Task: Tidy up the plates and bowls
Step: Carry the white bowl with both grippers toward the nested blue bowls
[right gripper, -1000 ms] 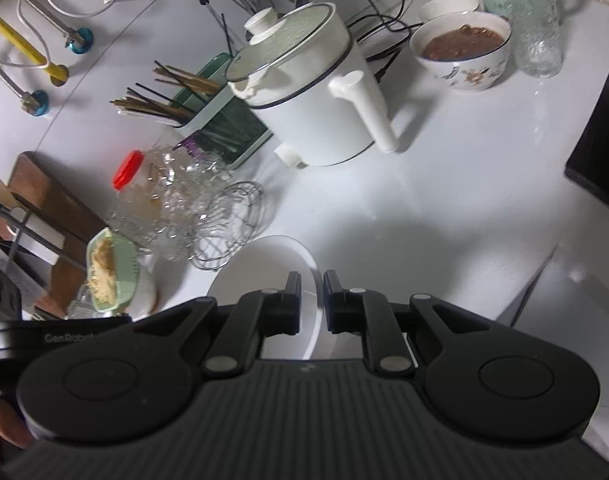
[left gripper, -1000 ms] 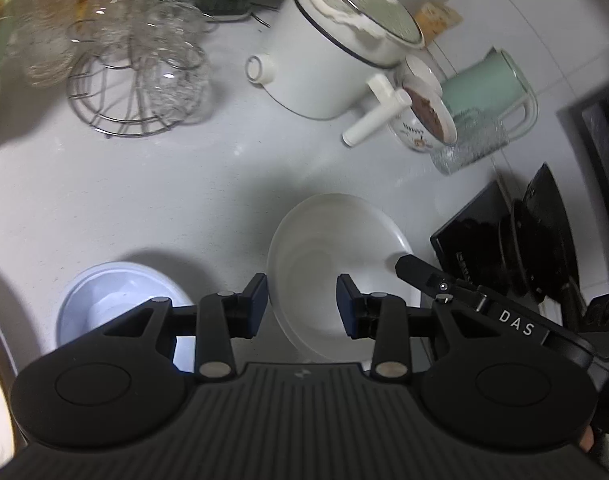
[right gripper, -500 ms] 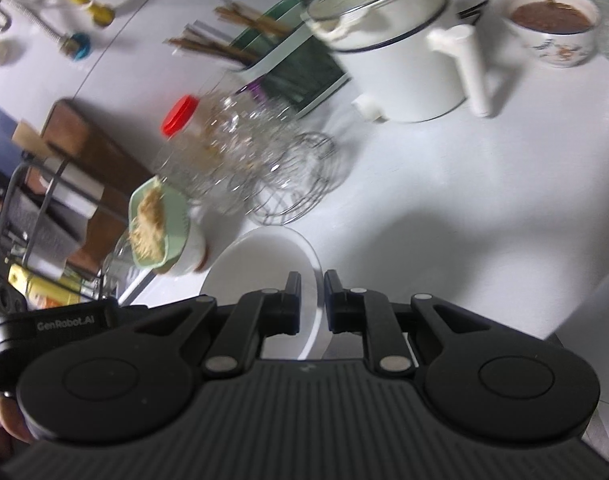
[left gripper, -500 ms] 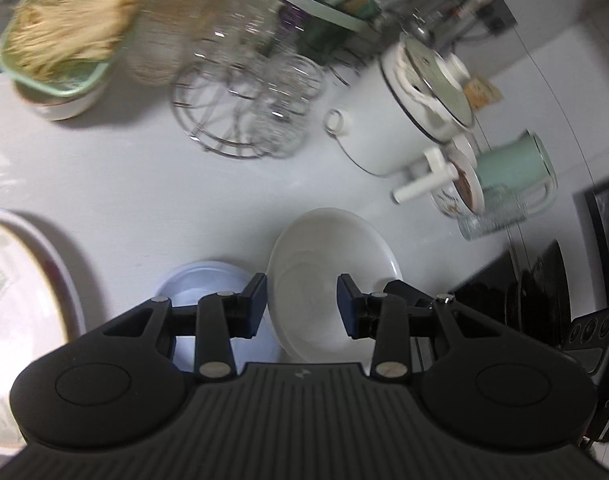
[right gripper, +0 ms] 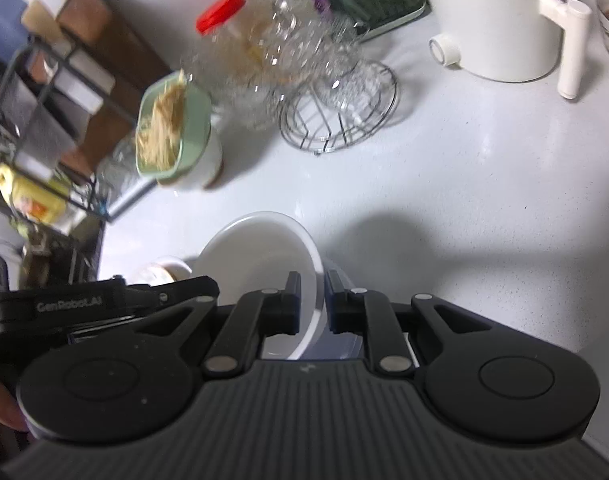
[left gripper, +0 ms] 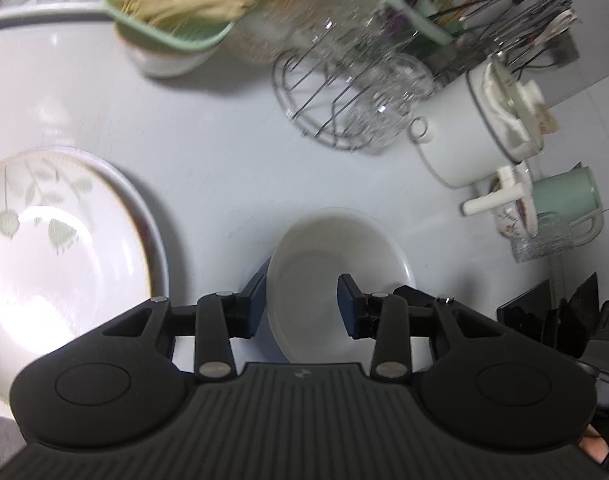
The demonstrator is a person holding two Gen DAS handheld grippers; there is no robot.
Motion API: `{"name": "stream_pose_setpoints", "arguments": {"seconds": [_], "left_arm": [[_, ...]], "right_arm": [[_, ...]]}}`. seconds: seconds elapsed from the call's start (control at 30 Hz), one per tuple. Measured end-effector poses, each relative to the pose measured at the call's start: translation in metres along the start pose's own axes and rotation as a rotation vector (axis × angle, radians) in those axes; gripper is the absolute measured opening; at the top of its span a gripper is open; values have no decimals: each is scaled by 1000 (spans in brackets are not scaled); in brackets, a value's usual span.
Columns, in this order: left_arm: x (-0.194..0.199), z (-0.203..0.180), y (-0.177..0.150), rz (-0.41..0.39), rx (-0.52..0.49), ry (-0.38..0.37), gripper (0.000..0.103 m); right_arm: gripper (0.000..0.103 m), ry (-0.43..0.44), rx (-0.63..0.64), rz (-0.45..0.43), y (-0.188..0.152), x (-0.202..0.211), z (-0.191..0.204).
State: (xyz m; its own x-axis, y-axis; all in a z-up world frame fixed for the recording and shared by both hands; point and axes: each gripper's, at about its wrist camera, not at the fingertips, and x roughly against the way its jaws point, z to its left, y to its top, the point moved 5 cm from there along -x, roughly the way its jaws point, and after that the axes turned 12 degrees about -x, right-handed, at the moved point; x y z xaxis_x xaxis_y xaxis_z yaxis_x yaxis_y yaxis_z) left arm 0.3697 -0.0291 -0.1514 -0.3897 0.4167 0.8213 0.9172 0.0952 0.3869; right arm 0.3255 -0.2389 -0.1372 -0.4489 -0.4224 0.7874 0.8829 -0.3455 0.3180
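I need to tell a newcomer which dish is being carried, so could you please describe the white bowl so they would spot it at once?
Start at the white countertop, in front of the round wire rack of glassware. There the plain white bowl hangs in the air, the right claw pinching its rim. Unlike the leaf-patterned plate beside it, it is deep, empty and undecorated.

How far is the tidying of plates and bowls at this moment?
Done: plates lie stacked at the left. In hand: the left gripper and the right gripper both clamp the white bowl, which hangs over the blue bowl. Left: probably to set it into the blue one, then release.
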Motion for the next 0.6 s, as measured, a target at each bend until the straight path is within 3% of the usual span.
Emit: {"name": "stream_pose_setpoints", "arguments": {"seconds": [0.2,0.37,0.4,0.5,0.6], "left_arm": [[-14,3,-18,61,-22,17,43],[-19,1,-21,76,-56,24,43],[-19,0,-20,74,-64,22,45],[-17,-3,-18,86,-97,32,65],[-14,-8,-17,81,-134,42,69]], "right_arm": [[16,-71,34,50,-14,-13,-2],[16,-116,72,37,-22,-19,0],[16,-123,74,35,-22,-19,-1],[16,-134,69,23,-18,-17,-3],[17,-164,142,-17,-14,-13,3]]}}
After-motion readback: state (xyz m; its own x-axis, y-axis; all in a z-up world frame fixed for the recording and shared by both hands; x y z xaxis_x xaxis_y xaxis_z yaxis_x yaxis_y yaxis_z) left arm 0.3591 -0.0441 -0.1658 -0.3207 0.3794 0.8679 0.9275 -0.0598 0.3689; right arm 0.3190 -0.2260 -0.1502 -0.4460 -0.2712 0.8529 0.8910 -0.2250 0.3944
